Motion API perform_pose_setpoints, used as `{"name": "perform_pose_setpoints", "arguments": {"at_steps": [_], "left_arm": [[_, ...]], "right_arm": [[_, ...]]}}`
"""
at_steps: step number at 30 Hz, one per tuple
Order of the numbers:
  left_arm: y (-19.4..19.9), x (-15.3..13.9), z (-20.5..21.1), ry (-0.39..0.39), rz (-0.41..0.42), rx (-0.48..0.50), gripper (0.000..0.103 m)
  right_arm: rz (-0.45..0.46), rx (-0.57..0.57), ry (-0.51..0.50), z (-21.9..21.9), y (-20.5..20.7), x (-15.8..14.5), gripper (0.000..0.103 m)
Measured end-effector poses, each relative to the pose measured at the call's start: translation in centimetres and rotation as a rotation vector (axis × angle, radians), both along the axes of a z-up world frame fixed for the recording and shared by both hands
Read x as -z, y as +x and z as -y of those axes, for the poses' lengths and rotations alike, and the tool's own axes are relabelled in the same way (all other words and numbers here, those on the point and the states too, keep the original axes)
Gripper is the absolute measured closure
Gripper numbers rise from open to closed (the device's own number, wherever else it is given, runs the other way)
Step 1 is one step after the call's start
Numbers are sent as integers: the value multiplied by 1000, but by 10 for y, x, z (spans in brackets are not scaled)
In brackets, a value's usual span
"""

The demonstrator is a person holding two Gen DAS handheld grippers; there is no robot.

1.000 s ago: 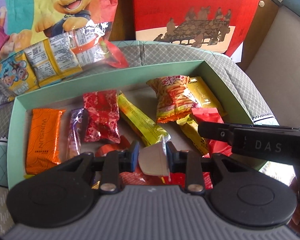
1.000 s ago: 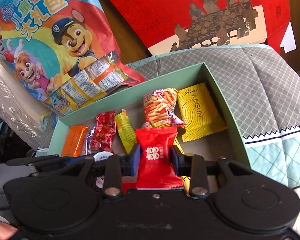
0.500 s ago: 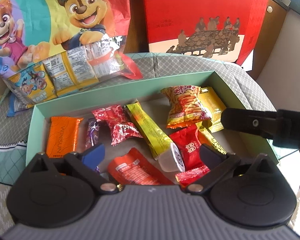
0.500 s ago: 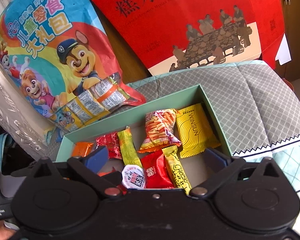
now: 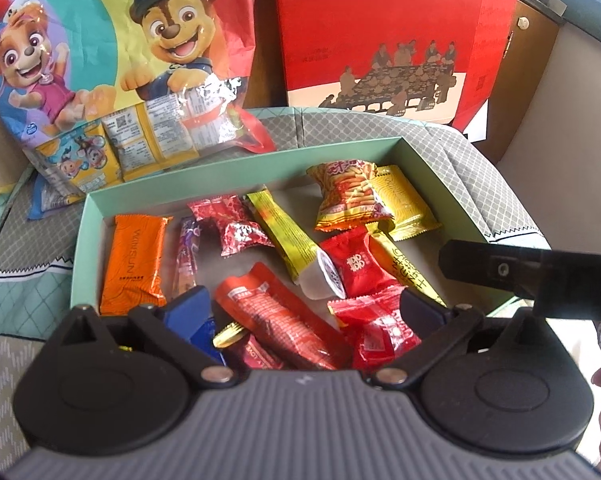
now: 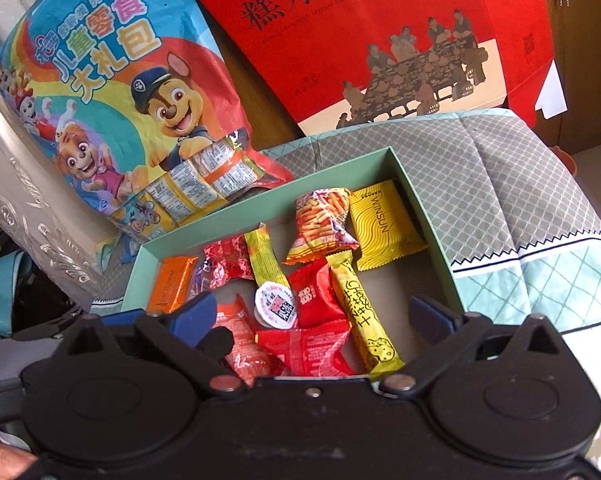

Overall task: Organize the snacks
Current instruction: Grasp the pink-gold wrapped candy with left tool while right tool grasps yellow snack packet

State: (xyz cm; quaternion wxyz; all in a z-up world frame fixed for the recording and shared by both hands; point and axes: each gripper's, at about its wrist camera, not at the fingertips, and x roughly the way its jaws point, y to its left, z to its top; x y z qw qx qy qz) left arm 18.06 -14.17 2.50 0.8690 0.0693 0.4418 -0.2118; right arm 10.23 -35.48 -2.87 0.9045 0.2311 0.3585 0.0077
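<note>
A shallow mint-green box (image 5: 236,168) (image 6: 428,216) holds several snacks. Among them are an orange packet (image 5: 134,264), a small white jelly cup (image 5: 324,278) (image 6: 275,309), a red square packet (image 5: 356,266) (image 6: 314,294), a yellow cheese stick (image 6: 364,316), a yellow packet (image 6: 380,226) and a bag of orange sticks (image 5: 348,196). My left gripper (image 5: 304,308) is open and empty above the box's near edge. My right gripper (image 6: 312,312) is open and empty, also above the near edge. Its body (image 5: 532,276) shows at the right of the left wrist view.
A cartoon-dog snack bag (image 5: 112,56) (image 6: 112,96) leans behind the box at the left. A red gift box (image 5: 388,36) (image 6: 380,40) stands behind at the right. The box rests on a grey and teal quilted cushion (image 6: 520,200).
Both grippers opened and drew back. The left let go of the jelly cup and the right let go of the red square packet; both now lie in the box.
</note>
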Motion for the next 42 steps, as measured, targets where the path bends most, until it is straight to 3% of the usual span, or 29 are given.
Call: {"name": "perform_pose_setpoints", "arguments": {"at_steps": [10,23,32,35,37,38,39,42], "left_arm": [[-49,4,-15,-7,-30,30,0],[-67,50,-14,90,-76,56,0],[-55,74,0,66,-125,104,3],[-57,82,6,66,-124,131,19],[-56,87,8,62,-145,151,49],[-58,86,8,68,-132,154,52],[-59,85,8,70,-129,167,66],[-62,83,1,40,-162,193,71]], "right_arm": [[-33,34,9,6,-49,12,0],[-76,-7,32,6,-60,36,0],[-122,-81,46,-2,-37,57,29],[-136,-93,53,-2,-33,63,34],[-143,-105,54,-3,-31,66,36],[-145,-112,52,-4,-30,67,36],[-146,-118,50,-5,-28,68,36],[-147,-139,49,-9,-21,70,36]]}}
